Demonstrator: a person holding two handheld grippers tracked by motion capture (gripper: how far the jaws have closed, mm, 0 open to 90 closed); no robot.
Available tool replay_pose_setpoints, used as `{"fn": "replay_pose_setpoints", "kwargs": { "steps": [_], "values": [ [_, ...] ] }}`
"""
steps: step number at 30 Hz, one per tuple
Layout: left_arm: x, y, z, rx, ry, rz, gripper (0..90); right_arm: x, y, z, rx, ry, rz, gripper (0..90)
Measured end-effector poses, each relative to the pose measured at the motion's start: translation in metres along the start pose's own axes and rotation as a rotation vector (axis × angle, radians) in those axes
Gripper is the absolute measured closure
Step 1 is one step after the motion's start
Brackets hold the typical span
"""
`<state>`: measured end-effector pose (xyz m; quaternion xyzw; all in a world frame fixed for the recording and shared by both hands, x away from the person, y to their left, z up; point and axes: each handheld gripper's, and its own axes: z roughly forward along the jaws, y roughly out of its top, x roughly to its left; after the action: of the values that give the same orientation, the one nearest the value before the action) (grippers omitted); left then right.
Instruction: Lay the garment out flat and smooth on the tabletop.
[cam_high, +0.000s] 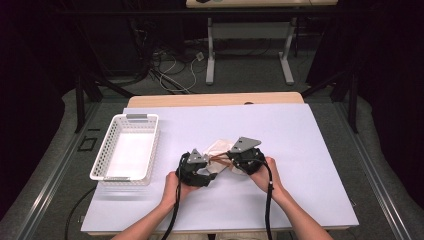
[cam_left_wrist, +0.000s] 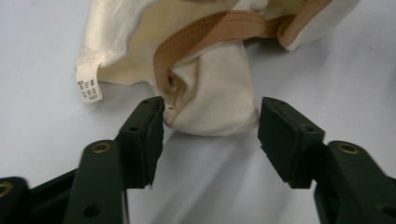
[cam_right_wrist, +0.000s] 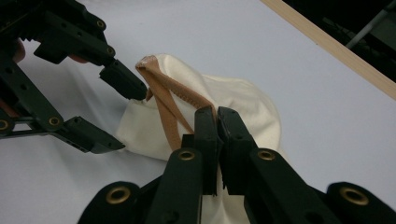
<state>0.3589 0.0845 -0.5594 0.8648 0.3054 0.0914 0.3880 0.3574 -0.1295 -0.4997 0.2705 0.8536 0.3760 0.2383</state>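
On the tabletop (cam_high: 300, 150) beside the basket (cam_high: 126, 148) lies my cream bag (cam_high: 218, 148), its tan strap (cam_right_wrist: 170, 100) clamped in my right hand-held gripper (cam_right_wrist: 217, 116) while the left hand-held gripper (cam_left_wrist: 210, 126), jaws apart, straddles a corner, so next I must close there.

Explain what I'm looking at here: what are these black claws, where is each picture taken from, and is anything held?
A person holds a two-jaw tool in each hand. The wide picture looks down on the table; the other two look along each tool's jaws. A cream cloth bag with tan straps lies in the middle, a white basket to its left. The right gripper is shut on the bag's cloth and strap. The left gripper is open, its jaws either side of a bag corner.
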Motion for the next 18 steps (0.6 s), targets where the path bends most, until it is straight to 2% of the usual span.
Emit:
{"fn": "replay_pose_setpoints", "kwargs": {
  "steps": [1,2,8,15,18],
  "values": [
    [0.0,0.0,0.001,0.0,0.007,0.003,50.2,-0.003,-0.001,0.0,0.003,-0.005,0.007,86.8],
    [0.0,0.0,0.002,-0.006,0.008,0.005,50.2,-0.003,-0.001,0.0,0.003,-0.005,0.007,86.8],
    [0.004,-0.002,0.002,-0.036,0.008,-0.004,79.8,-0.014,-0.006,-0.003,-0.008,-0.033,0.037,86.8],
    [0.005,-0.003,-0.002,-0.018,0.0,0.024,84.1,-0.022,-0.009,-0.006,-0.023,-0.057,0.062,86.8],
    [0.005,-0.003,-0.005,-0.012,-0.013,0.024,84.4,-0.029,-0.012,-0.008,-0.029,-0.075,0.089,86.9]
  ]
}}
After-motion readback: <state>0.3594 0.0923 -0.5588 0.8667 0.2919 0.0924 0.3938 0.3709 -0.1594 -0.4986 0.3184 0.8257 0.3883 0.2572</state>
